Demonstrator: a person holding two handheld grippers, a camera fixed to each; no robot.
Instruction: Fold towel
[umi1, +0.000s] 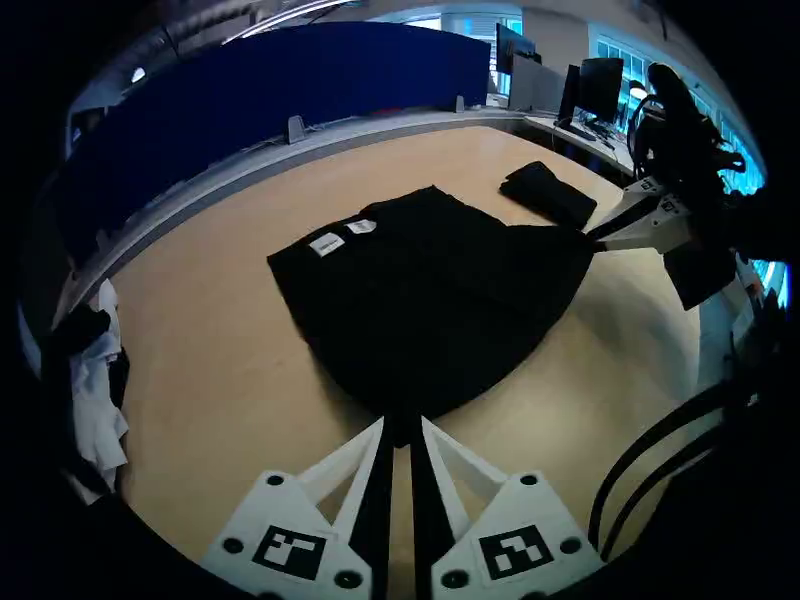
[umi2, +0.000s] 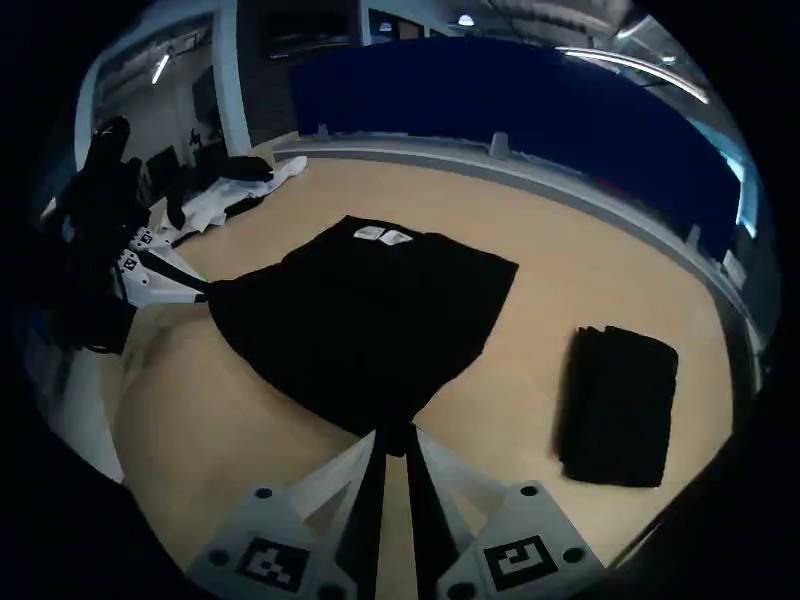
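A black towel (umi1: 430, 290) lies spread on the wooden table, two white labels at its far edge. In the left gripper view my left gripper (umi1: 402, 435) is shut on the towel's near corner. Far right in that view, my right gripper (umi1: 595, 238) pinches another corner. The right gripper view shows the same towel (umi2: 370, 310), with my right gripper (umi2: 393, 440) shut on its near corner. At the left of that view my left gripper (umi2: 205, 288) grips its own corner, held by a dark-gloved hand (umi2: 100, 190). Both held corners are lifted slightly.
A second black towel, folded, (umi2: 618, 405) lies to the right of the spread one, also visible as the folded towel (umi1: 548, 192). White and dark cloths (umi1: 95, 390) pile at the table's left edge. A blue partition (umi1: 270, 90) and monitors (umi1: 598, 85) stand behind the table (umi1: 220, 380).
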